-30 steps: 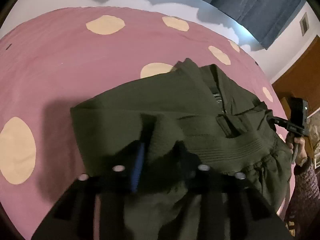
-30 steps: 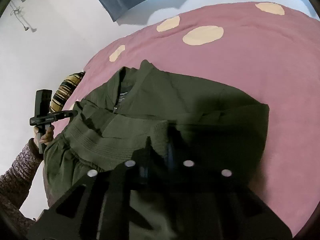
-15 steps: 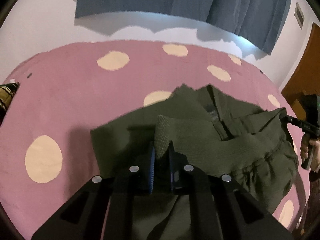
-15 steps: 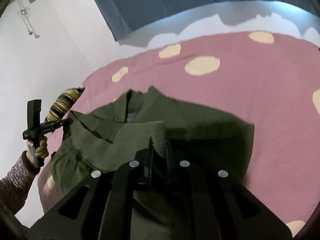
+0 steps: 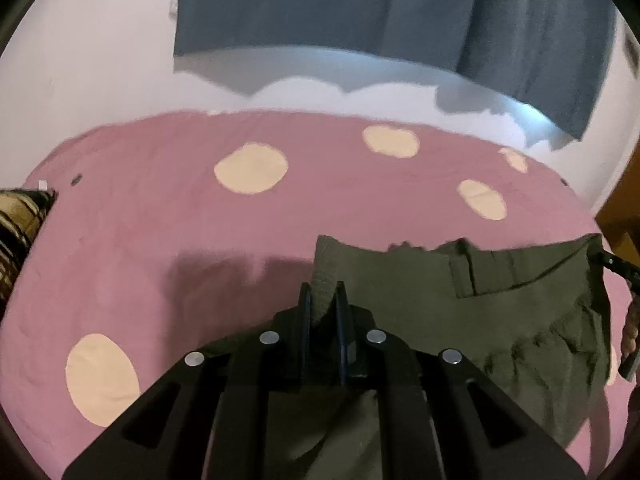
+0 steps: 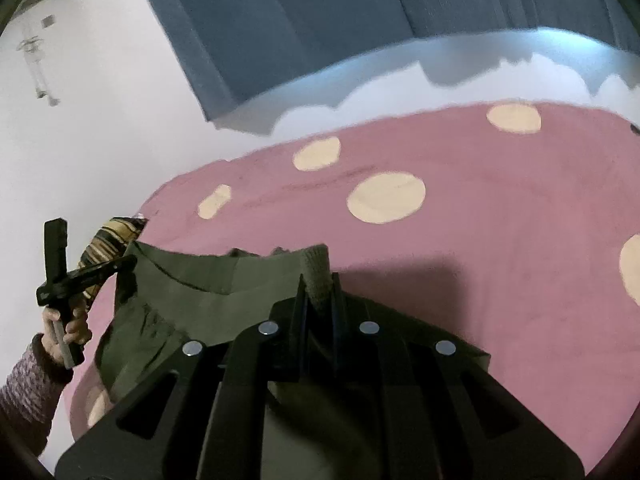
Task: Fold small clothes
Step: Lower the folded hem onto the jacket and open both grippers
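A dark olive jacket (image 5: 460, 308) hangs stretched between my two grippers above the pink bed. My left gripper (image 5: 323, 304) is shut on the ribbed hem at the jacket's left corner. My right gripper (image 6: 319, 296) is shut on the ribbed hem at the other corner (image 6: 316, 276). The jacket (image 6: 208, 288) also shows in the right wrist view, with the left gripper (image 6: 124, 262) at its far corner. The right gripper's tip (image 5: 600, 258) shows at the right edge of the left wrist view. The rest of the jacket droops below the held edge.
The bed has a pink cover with cream dots (image 5: 160, 220) (image 6: 500, 220). A striped pillow (image 5: 16, 224) (image 6: 108, 240) lies at one end. A white wall and a blue curtain (image 5: 380, 12) stand behind the bed. A wooden door (image 5: 624, 200) is at the right.
Both grippers have lifted the jacket's hem up off the bed and pulled it taut. The jacket lay folded over on the bed before; now it hangs from the two corners.
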The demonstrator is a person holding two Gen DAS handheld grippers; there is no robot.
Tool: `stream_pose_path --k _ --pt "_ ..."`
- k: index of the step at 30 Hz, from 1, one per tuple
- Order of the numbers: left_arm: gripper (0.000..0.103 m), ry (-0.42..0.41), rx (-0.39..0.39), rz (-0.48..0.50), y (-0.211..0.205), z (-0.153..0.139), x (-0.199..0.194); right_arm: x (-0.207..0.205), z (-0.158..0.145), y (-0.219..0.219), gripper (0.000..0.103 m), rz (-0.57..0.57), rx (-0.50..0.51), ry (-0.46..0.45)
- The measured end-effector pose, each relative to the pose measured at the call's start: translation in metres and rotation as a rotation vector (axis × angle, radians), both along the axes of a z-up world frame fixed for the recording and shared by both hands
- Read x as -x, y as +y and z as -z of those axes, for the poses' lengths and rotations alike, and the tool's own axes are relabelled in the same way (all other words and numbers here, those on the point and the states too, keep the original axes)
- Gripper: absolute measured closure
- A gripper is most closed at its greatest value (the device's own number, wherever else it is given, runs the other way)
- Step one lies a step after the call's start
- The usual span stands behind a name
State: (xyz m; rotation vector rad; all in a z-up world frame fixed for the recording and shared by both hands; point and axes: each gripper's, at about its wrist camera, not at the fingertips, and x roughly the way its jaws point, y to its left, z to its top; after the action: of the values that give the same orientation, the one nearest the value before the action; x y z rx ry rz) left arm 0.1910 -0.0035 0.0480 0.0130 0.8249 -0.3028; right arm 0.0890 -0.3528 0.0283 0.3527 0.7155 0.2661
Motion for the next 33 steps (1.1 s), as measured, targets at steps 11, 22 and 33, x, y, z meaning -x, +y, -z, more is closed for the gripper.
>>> stream_pose_path --k 11,22,33 --pt "0.091 0.108 0.002 -0.063 0.008 0.07 -0.033 -0.049 0.084 -0.013 0.095 0.045 -0.076 0.207" --pt "0.085 0.102 -0.008 -0.069 0.007 0.075 -0.035 -0.052 0.097 -0.023 0.089 0.056 -0.187 0.232" --pt "0.023 0.104 0.27 -0.028 0.091 0.031 0.077 0.074 0.049 -0.065 0.034 0.096 -0.331 0.132"
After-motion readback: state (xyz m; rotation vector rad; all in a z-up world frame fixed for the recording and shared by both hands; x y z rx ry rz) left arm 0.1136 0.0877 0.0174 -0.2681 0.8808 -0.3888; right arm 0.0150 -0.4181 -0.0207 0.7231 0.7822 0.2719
